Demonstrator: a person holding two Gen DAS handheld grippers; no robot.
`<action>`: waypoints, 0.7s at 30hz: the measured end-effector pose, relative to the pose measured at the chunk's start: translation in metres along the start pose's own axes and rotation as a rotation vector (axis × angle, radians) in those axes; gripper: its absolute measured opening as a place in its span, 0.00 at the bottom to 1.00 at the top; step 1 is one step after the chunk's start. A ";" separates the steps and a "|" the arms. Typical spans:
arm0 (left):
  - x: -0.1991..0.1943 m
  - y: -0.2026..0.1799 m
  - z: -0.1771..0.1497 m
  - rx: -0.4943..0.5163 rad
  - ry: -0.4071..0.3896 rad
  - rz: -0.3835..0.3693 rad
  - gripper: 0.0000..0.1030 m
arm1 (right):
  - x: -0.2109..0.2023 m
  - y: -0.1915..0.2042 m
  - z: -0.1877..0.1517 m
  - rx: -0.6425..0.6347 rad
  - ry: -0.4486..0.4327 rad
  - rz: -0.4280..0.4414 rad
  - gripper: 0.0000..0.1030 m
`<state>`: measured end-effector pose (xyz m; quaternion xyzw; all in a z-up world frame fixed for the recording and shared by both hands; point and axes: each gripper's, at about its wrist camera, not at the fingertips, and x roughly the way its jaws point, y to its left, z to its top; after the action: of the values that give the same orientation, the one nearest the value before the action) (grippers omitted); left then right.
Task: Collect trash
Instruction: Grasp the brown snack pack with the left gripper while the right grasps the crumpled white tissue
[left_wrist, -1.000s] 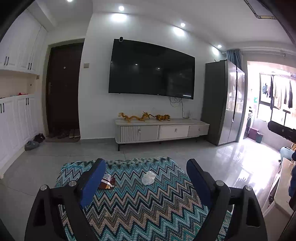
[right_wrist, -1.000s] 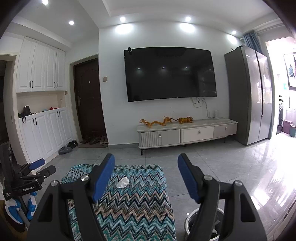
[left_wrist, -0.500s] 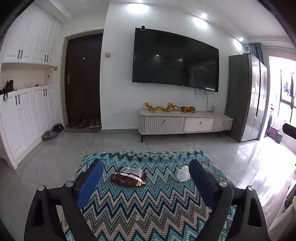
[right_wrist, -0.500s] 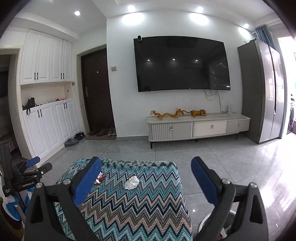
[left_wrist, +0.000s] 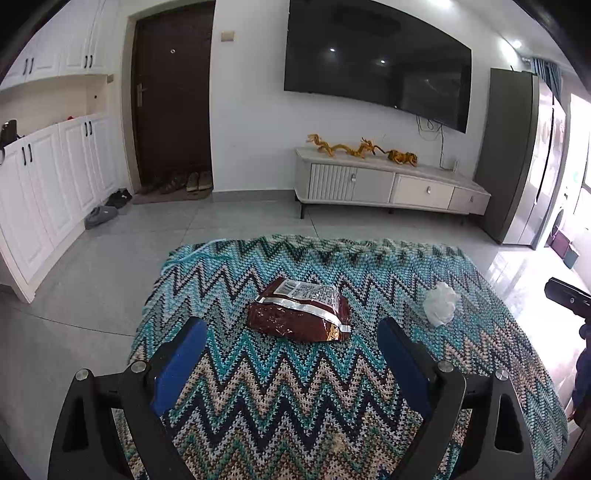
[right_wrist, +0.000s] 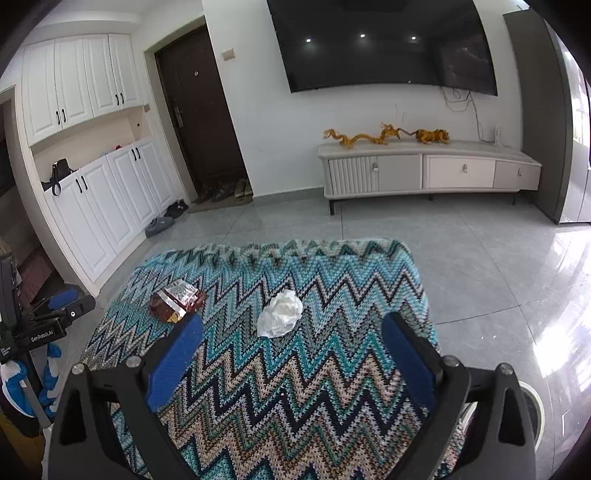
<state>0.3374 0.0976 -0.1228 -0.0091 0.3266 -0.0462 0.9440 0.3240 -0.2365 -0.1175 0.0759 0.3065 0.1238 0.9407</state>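
Trash lies on the zigzag-knit surface (right_wrist: 303, 387): a light, crackly snack wrapper (left_wrist: 299, 314) ahead of the wide-open, empty left hand-held gripper (left_wrist: 291, 354), probably best pinched at its crimped foil edge, and a soft crumpled tissue (right_wrist: 279, 313) before the equally open, empty right hand-held gripper (right_wrist: 291, 354).

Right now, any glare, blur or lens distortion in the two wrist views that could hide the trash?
Left wrist view: sharp; fisheye bows the black wall television; window glare washes the glossy grey floor tiles at right, clear of the brown foil snack wrapper. Right wrist view: sharp; similar glare on the tiles at right; crumpled white tissue evenly lit.
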 end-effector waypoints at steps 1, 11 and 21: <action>0.010 -0.002 0.001 0.009 0.016 -0.010 0.91 | 0.013 0.001 -0.001 -0.002 0.022 0.008 0.95; 0.108 -0.017 0.021 0.128 0.136 -0.009 0.91 | 0.112 0.011 -0.005 -0.017 0.160 0.046 0.95; 0.151 -0.001 0.011 0.079 0.235 -0.066 0.91 | 0.153 0.005 -0.007 0.026 0.199 0.043 0.71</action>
<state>0.4627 0.0826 -0.2069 0.0227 0.4322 -0.0910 0.8969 0.4388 -0.1882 -0.2073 0.0821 0.3982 0.1470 0.9017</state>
